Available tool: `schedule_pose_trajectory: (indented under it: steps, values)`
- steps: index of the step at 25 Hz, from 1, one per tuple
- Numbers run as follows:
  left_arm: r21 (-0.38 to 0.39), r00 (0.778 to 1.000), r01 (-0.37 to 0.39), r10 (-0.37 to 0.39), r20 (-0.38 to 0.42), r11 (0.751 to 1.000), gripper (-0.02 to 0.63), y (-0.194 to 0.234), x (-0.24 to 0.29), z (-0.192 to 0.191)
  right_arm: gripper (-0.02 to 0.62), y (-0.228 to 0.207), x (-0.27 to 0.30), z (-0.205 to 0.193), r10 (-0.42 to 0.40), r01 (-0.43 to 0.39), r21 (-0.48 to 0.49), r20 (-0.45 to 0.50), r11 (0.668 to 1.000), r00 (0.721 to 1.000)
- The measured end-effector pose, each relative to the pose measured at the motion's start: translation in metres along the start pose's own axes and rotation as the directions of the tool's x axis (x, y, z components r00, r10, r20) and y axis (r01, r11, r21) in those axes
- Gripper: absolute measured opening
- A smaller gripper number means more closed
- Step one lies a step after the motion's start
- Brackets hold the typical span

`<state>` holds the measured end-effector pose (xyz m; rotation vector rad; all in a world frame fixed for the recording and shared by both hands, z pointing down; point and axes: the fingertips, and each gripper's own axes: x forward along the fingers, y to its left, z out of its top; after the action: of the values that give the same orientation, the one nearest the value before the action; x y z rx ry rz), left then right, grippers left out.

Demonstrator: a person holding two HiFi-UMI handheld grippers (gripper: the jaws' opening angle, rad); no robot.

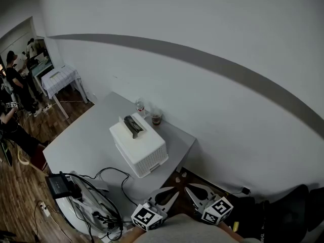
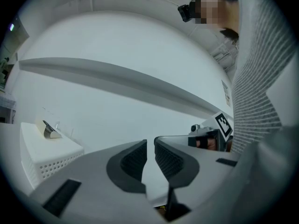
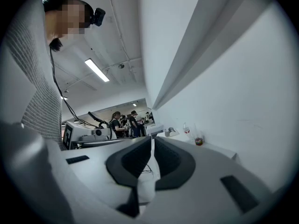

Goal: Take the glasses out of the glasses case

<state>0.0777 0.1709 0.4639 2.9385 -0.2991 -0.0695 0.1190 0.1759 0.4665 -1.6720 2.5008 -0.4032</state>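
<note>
A dark glasses case lies on top of an upturned white perforated basket on the grey table. In the left gripper view the case shows on the basket at the far left. Both grippers hang low at the table's near end, well short of the basket. The left gripper and the right gripper each have their jaws together with nothing between them. The glasses themselves are not visible.
Two small drinking glasses stand by the wall behind the basket. Cables and a black device lie at the table's near left. A white wall runs along the right; people stand far off at the left.
</note>
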Motion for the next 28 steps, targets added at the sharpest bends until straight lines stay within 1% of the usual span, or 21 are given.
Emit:
schedule_pose_trajectory:
  steps: [5, 9, 13, 16, 18, 20, 23, 25, 28]
  values:
    - [-0.01, 1.0, -0.027, 0.027, 0.012, 1.0, 0.06, 0.014, -0.015, 0.006, 0.015, 0.007, 0.016, 0.007, 0.0, 0.0, -0.015, 0.002, 1.0, 1.0]
    - [-0.011, 0.999, -0.042, 0.042, 0.022, 0.999, 0.06, 0.028, -0.028, 0.01, 0.015, 0.008, 0.035, 0.014, -0.008, 0.01, -0.056, 0.028, 0.998, 1.0]
    - [-0.025, 0.997, -0.066, 0.067, 0.032, 0.997, 0.06, 0.04, -0.035, 0.012, 0.015, 0.0, 0.053, 0.024, -0.028, 0.032, -0.082, 0.053, 0.996, 0.998]
    - [-0.019, 0.995, -0.093, 0.093, 0.041, 0.996, 0.06, 0.051, -0.035, 0.015, 0.015, -0.011, 0.071, 0.03, -0.01, 0.013, -0.072, 0.052, 0.997, 0.999]
    - [-0.019, 0.991, -0.123, 0.124, 0.055, 0.992, 0.06, 0.064, -0.033, 0.018, 0.015, -0.02, 0.087, 0.034, 0.018, -0.014, -0.08, 0.044, 0.997, 0.999]
    - [-0.021, 0.983, -0.171, 0.172, 0.07, 0.985, 0.06, 0.083, -0.027, 0.023, 0.015, -0.029, 0.106, 0.039, 0.056, -0.053, -0.097, 0.029, 0.994, 0.998]
    - [-0.019, 0.96, -0.254, 0.255, 0.114, 0.967, 0.06, 0.117, -0.012, 0.038, 0.015, -0.044, 0.134, 0.045, 0.131, -0.131, -0.107, -0.007, 0.986, 0.991]
    - [-0.021, 0.945, -0.298, 0.298, 0.139, 0.954, 0.06, 0.136, 0.0, 0.047, 0.015, -0.054, 0.151, 0.05, 0.19, -0.193, -0.106, -0.031, 0.975, 0.981]
    - [-0.021, 0.925, -0.349, 0.348, 0.153, 0.937, 0.06, 0.162, 0.019, 0.054, 0.015, -0.063, 0.174, 0.056, 0.275, -0.281, -0.108, -0.063, 0.954, 0.959]
